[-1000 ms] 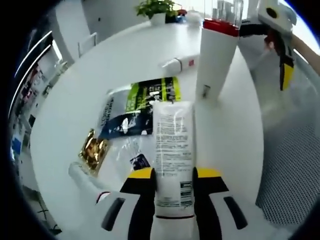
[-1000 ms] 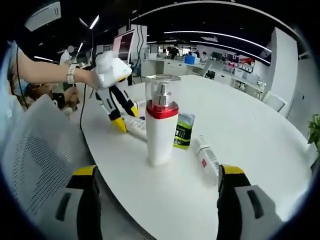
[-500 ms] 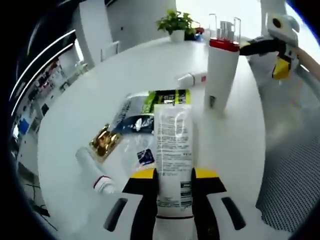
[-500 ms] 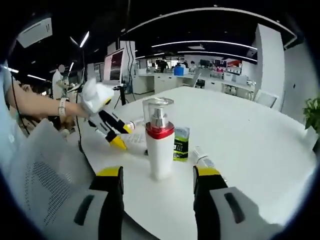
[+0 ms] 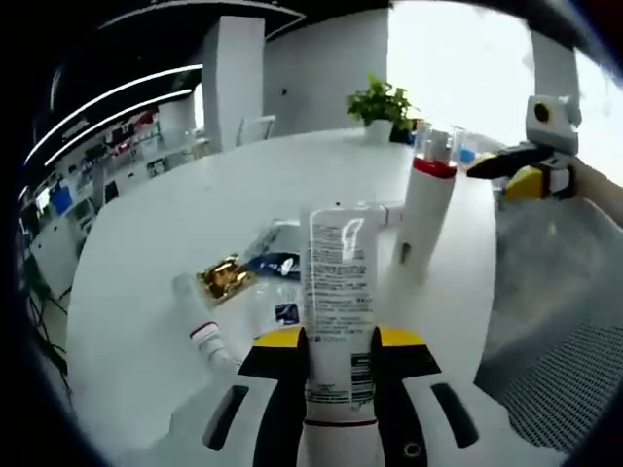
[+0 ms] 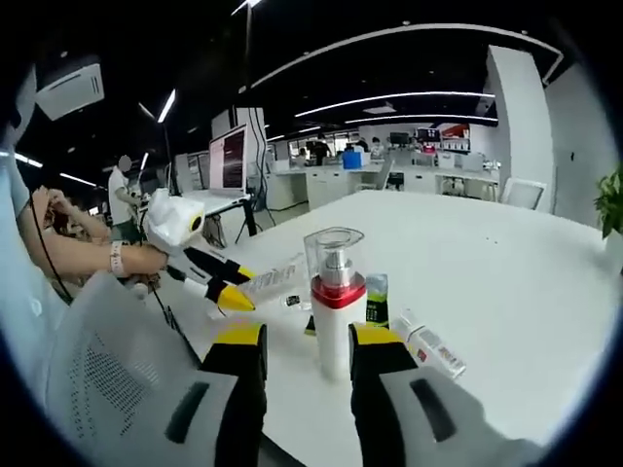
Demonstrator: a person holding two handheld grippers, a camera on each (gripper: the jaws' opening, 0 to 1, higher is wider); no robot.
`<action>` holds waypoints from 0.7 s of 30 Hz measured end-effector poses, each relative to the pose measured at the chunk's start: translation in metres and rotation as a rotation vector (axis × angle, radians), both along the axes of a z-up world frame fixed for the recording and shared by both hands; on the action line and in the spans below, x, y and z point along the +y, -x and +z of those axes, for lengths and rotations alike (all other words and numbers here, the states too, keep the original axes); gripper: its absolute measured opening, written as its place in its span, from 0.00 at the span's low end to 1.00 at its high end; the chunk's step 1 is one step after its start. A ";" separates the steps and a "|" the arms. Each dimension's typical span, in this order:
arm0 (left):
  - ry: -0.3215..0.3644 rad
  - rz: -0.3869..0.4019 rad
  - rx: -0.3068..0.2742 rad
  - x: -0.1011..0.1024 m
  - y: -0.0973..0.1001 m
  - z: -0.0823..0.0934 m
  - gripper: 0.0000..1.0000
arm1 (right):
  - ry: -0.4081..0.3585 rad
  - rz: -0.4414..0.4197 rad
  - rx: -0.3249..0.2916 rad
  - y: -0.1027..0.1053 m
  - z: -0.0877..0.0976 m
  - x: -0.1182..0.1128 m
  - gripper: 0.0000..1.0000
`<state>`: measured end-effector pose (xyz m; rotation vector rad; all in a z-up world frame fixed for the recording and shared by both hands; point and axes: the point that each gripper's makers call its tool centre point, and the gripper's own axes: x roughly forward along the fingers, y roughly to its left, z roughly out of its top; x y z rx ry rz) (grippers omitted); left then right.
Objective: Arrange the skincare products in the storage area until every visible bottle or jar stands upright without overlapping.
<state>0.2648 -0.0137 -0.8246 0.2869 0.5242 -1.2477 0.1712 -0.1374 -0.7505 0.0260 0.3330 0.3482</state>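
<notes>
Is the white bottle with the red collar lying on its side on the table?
No, the white bottle with the red collar stands upright on the white table, its clear cap on top.

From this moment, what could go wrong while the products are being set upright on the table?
1. The left tongs hold a long white tube near one end; stood on its cap, it may well fall over.
2. The right tongs sit close to the tall pump bottle, which already stands upright; a push could knock it down.
3. A small tube and a gold packet lie where the tube would come down, so things may overlap.
</notes>
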 end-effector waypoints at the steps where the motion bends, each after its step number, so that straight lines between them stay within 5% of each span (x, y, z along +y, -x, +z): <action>1: 0.009 0.000 -0.007 0.001 0.001 0.004 0.21 | -0.017 0.009 0.002 -0.001 0.002 0.001 0.30; 13: 0.104 -0.001 -0.048 0.004 0.013 0.035 0.21 | -0.101 0.012 -0.038 -0.006 0.027 0.008 0.14; 21: 0.143 -0.007 -0.047 0.000 0.023 0.040 0.21 | -0.183 0.092 -0.068 -0.009 0.045 0.036 0.14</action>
